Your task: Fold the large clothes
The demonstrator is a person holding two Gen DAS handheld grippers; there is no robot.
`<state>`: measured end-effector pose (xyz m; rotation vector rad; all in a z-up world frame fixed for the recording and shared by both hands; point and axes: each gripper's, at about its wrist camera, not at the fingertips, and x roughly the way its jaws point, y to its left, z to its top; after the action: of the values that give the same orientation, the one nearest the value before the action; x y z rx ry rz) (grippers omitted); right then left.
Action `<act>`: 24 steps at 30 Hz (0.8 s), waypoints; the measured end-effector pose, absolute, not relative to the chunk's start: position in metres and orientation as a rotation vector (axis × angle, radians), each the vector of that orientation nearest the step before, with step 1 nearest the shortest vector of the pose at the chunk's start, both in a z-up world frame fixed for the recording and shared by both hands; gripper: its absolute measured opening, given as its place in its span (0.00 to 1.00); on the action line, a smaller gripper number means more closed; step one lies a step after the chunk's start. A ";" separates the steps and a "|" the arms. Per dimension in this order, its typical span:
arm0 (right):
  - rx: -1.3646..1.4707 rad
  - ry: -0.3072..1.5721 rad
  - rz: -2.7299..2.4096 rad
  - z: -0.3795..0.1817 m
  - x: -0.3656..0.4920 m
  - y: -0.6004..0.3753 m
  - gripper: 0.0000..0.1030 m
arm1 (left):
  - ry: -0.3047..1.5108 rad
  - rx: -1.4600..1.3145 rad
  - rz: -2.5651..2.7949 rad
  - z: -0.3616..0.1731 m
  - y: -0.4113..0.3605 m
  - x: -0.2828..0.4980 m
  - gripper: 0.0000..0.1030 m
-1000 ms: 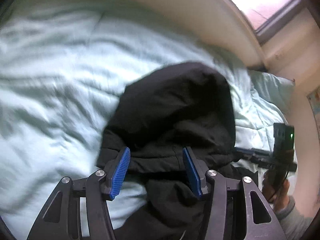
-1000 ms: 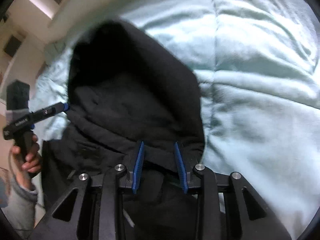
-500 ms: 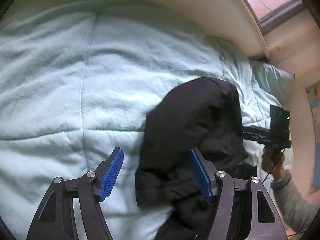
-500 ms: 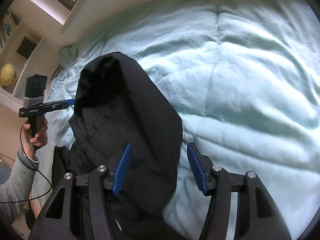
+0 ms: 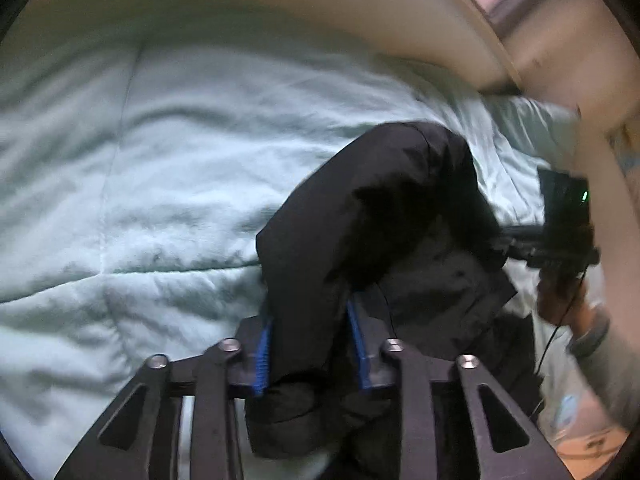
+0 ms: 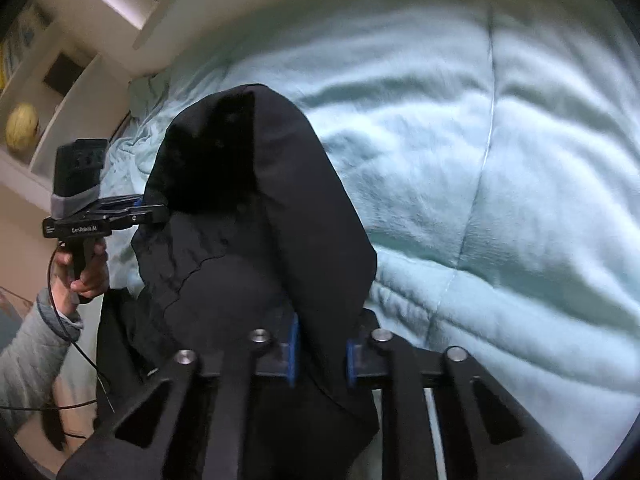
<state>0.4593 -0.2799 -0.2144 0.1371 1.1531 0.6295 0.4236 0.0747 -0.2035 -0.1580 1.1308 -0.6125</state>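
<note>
clearly the black hooded jacket (image 5: 372,216) lies bunched on the pale green quilt (image 5: 132,168) of the bed, its hood end pinched up on both sides. the left hand-held gripper (image 5: 310,344) and right hand-held gripper (image 6: 320,354) are both closing on folds of it, cloth pressed between the blue pads. this looks like the gripping step; next likely calls for lifting and spreading it flat.
</note>
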 end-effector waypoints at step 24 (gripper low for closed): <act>-0.380 1.015 0.410 -0.124 0.080 -0.233 0.15 | 1.193 -0.206 -0.522 -0.183 0.098 0.050 0.24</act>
<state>0.0804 -0.2330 -0.1243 -0.3796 1.0147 0.4097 0.0499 0.0976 -0.1826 -0.2058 1.1931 -0.5217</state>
